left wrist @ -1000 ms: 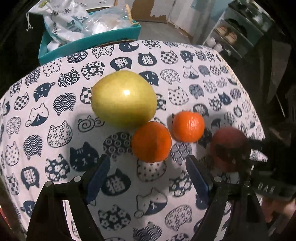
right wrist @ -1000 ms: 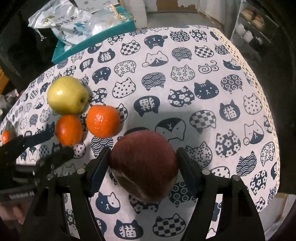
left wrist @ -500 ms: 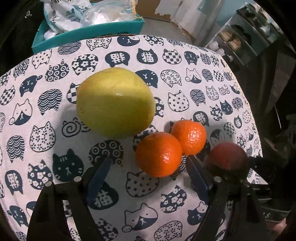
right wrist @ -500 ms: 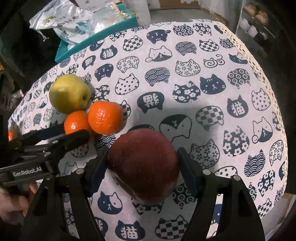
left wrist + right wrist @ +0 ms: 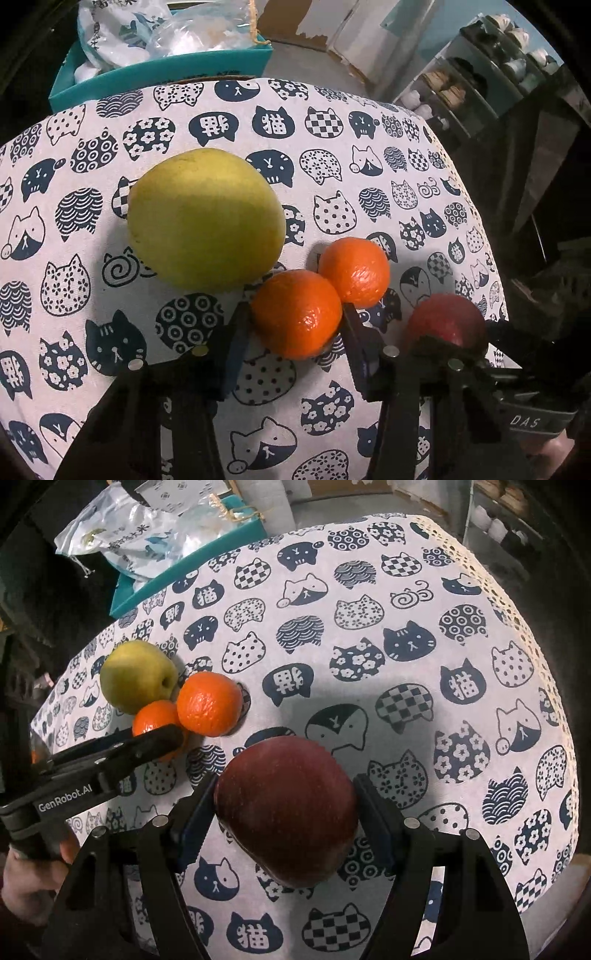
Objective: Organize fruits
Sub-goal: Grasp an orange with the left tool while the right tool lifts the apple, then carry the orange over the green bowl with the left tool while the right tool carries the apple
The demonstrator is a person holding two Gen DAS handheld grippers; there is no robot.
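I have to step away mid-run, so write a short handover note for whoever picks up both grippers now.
Left gripper: shut on the nearer orange, on the cat-print tablecloth.
Right gripper: shut on the red apple.
Second orange touches the first; the green apple sits just beyond them.
Done: fruits drawn near each other.
Left: probably set the red apple beside them and release both.

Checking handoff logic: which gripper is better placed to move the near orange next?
Left. The left gripper is shut on the near orange, pads on both its sides. The right gripper is occupied, clamped on the red apple, apart from the oranges.
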